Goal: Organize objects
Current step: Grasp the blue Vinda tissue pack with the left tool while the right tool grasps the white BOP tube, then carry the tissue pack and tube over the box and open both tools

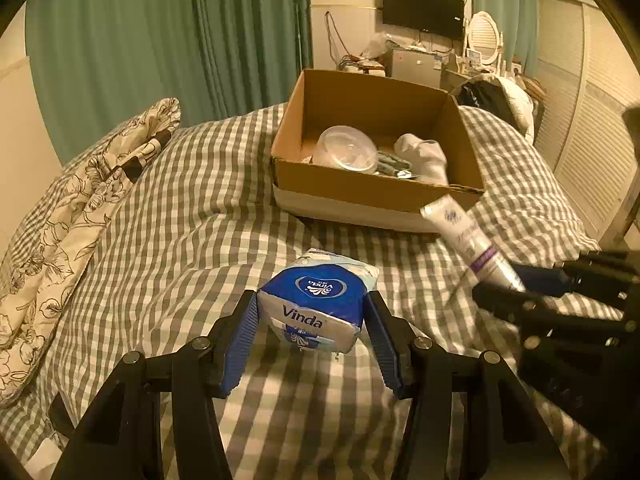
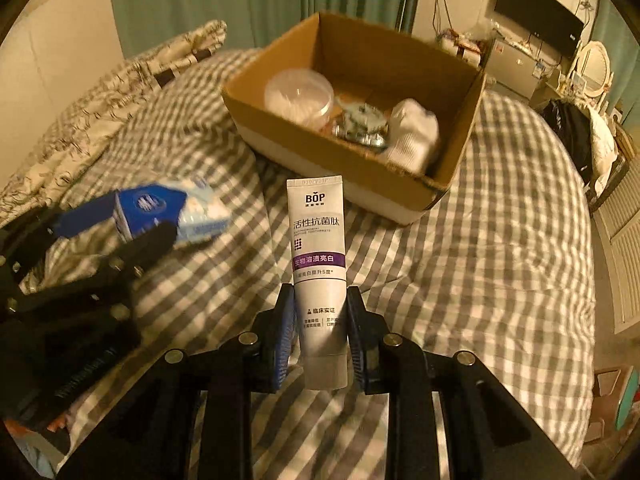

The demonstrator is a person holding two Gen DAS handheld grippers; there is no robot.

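Observation:
My left gripper (image 1: 312,300) is shut on a blue and white Vinda tissue pack (image 1: 316,300) and holds it above the checked bed. It also shows in the right wrist view (image 2: 172,212). My right gripper (image 2: 320,296) is shut on a white BOP toothpaste tube (image 2: 318,252), which points forward. The tube also shows in the left wrist view (image 1: 468,240), to the right of the tissue pack. An open cardboard box (image 1: 360,192) lies ahead on the bed, holding a clear round tub (image 1: 346,148), white socks (image 1: 424,156) and a small dark item.
The grey checked bedcover (image 1: 180,208) fills the foreground. A floral pillow (image 1: 80,200) lies at the left. Green curtains (image 1: 160,32) hang behind. A desk with a monitor (image 1: 424,8) and clutter stands far back; slatted wardrobe doors (image 1: 580,100) are at the right.

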